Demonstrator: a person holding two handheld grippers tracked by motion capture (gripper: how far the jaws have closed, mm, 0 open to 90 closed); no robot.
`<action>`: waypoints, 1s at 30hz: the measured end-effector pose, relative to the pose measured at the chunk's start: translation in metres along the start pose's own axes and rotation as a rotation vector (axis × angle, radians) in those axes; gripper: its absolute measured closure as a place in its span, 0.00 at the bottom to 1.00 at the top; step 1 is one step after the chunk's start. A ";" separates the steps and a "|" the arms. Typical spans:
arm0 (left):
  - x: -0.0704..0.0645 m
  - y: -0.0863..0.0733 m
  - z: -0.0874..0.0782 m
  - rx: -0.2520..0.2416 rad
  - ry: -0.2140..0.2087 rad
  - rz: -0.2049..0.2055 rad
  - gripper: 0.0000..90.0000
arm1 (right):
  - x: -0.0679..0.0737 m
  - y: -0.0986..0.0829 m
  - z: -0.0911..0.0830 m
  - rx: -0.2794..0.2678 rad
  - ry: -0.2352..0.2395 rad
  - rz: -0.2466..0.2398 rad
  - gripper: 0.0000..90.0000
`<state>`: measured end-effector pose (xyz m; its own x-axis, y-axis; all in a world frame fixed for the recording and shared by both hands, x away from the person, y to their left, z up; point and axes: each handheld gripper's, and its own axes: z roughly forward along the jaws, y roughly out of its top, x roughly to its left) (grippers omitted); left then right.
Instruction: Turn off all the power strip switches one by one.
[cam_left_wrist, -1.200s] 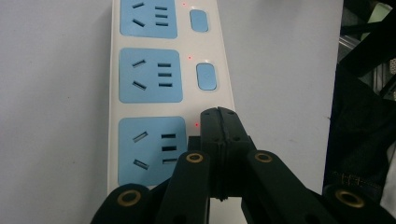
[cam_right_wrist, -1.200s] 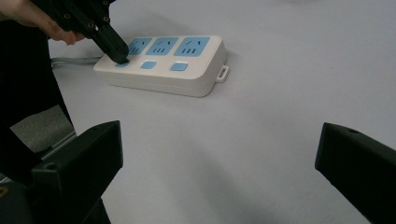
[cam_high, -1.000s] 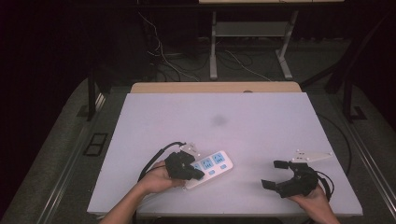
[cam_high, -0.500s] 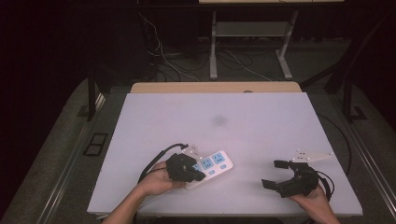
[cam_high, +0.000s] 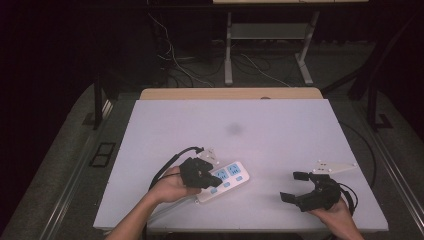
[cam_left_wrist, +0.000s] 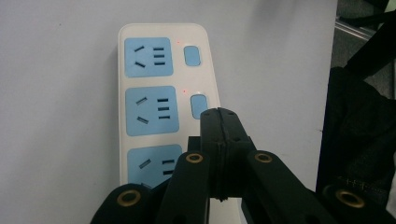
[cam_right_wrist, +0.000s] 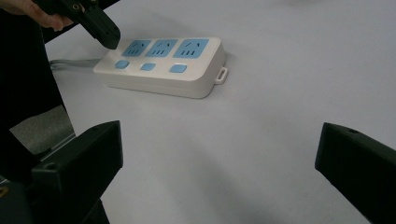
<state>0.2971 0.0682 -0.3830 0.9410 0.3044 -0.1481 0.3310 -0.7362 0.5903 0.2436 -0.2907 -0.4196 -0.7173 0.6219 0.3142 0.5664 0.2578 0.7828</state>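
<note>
A white power strip (cam_high: 234, 173) with three blue sockets and three blue switch buttons lies on the white table (cam_high: 250, 125), front left of centre. My left gripper (cam_high: 217, 181) is shut with nothing in it. Its joined tips (cam_left_wrist: 219, 116) hover just over the strip's (cam_left_wrist: 154, 93) button row, near the middle switch. Small red lights glow beside the two far switches. My right gripper (cam_high: 293, 186) stands open near the front right edge, its jaws (cam_right_wrist: 219, 149) wide apart and pointing at the strip (cam_right_wrist: 163, 70). The left gripper (cam_right_wrist: 105, 35) shows there above the sockets.
The strip's grey cord (cam_right_wrist: 70, 61) runs off toward the table's left front. A faint grey smudge (cam_high: 234, 129) marks the table's centre. Behind the table are a wooden board edge (cam_high: 230, 93), floor cables and a metal stand (cam_high: 270, 35).
</note>
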 end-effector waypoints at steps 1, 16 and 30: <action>0.000 0.001 0.000 -0.001 0.000 0.001 0.99 | 0.000 0.000 0.000 0.000 0.000 0.000 0.01; 0.004 0.017 0.000 0.009 0.016 0.020 0.99 | 0.000 0.000 0.000 -0.001 -0.001 0.003 0.01; 0.008 0.022 0.011 0.025 0.017 0.033 0.99 | 0.000 0.000 0.000 0.000 -0.001 0.006 0.01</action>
<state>0.3127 0.0479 -0.3800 0.9502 0.2894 -0.1152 0.3014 -0.7607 0.5748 0.2436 -0.2914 -0.4200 -0.7132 0.6246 0.3182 0.5706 0.2536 0.7811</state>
